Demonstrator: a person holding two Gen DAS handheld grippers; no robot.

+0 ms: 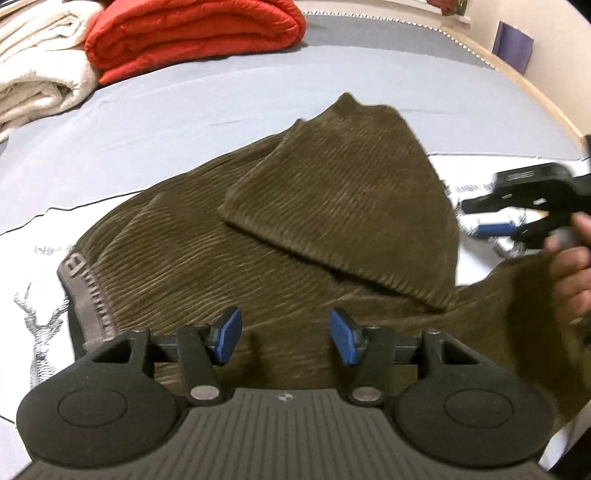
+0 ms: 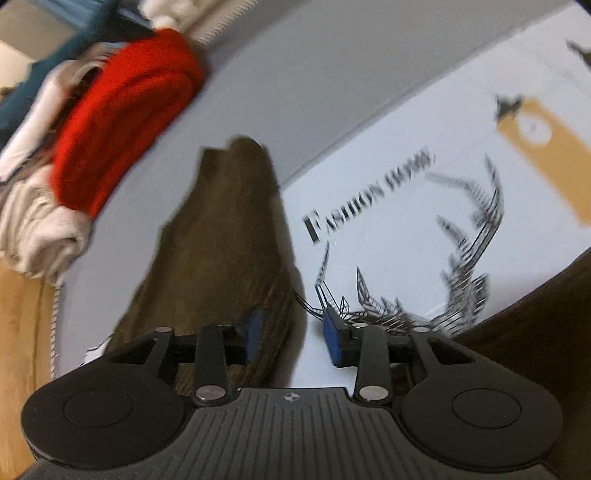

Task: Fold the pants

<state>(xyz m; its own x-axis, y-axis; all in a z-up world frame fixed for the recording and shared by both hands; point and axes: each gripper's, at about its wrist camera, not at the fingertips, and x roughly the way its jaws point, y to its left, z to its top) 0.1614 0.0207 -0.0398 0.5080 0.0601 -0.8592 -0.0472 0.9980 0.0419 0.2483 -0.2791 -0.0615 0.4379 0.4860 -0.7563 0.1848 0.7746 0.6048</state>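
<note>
Now, as I see it:
Pants (image 1: pixel 332 206): brown, partly folded, lying on the bed (image 1: pixel 184 110).
Left gripper (image 1: pixel 286 338): jaws apart over the pants, gripping nothing.
Right gripper (image 2: pixel 293 338): jaws apart, empty, at the pants' edge.

Pants (image 1: pixel 280 236) lie spread across a printed sheet (image 2: pixel 388 236) on a bed (image 1: pixel 184 110), one end folded back on top of the rest. Behind them to the left, a folded quilt (image 1: pixel 192 33) sits beside stacked blankets (image 1: pixel 37 74).
</note>
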